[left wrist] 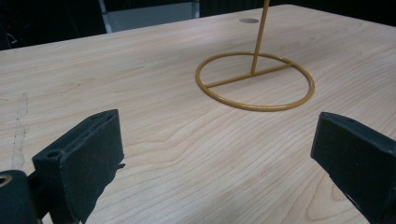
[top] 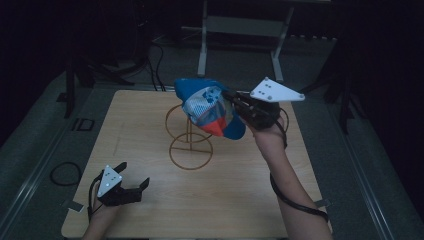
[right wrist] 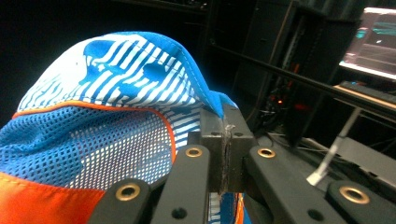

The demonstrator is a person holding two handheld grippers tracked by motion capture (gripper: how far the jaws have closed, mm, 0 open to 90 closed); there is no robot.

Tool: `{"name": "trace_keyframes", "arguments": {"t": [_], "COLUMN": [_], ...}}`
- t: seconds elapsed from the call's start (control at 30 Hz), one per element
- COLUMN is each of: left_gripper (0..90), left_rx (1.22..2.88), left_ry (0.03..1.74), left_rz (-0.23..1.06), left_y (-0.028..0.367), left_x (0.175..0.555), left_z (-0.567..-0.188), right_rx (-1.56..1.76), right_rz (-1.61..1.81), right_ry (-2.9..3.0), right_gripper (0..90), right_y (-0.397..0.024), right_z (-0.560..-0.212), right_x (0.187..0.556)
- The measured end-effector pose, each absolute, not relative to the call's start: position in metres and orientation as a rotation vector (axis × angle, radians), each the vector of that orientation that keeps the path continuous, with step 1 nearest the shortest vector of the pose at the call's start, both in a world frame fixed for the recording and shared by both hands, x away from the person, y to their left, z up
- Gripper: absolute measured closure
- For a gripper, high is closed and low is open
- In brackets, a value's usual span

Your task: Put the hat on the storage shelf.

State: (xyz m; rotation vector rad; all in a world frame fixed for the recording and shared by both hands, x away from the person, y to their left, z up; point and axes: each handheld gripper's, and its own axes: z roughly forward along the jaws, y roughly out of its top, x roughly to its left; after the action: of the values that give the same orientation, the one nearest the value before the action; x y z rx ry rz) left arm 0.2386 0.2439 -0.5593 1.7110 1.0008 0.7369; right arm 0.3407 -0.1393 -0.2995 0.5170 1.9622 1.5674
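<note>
From above I see my right gripper (top: pixel 235 102) clamped on the cap (top: pixel 212 109), above the wire stand (top: pixel 190 141); its top is hidden. My left gripper (top: pixel 134 176) is spread, empty.

1. High view: dim overall; the wooden table (top: pixel 150 200) is the one lit patch, with floor and background falling to near black toward 9, 12 and 3 o'clock.
2. High view: the grey plate (top: pixel 276 91) at 1 o'clock is the brightest spot, close to glare; soft, grainy detail everywhere.
3. High view: faint shadows only, under the gold wire stand (top: pixel 190 145) near centre.
4. Left gripper view: brightest and evenly lit, wood grain sharp at centre; black jaws at 7 and 4 o'clock close up and soft.
5. Right gripper view: the cap (right wrist: pixel 102 116) is lit and slightly soft; a monitor glows at 2 o'clock; the rest is dark.
</note>
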Motion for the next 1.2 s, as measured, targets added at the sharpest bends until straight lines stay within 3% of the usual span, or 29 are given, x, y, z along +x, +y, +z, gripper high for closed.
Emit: {"name": "trace_keyframes", "arguments": {"t": [0.57, 1.2], "left_gripper": [2.9, 2.9], "left_rx": [1.674, 1.681], "left_ry": [1.010, 1.004], "left_rz": [0.719, 0.685], "left_y": [0.252, 0.252], "left_x": [0.237, 0.237], "left_z": [-0.562, -0.565], "right_rx": [0.437, 0.433], "right_rz": [1.533, 1.417], "right_ry": [2.126, 2.296], "right_gripper": [89.2, 89.1], "right_y": [-0.060, -0.039], "right_z": [-0.316, -0.345], "right_x": [0.360, 0.375]}}
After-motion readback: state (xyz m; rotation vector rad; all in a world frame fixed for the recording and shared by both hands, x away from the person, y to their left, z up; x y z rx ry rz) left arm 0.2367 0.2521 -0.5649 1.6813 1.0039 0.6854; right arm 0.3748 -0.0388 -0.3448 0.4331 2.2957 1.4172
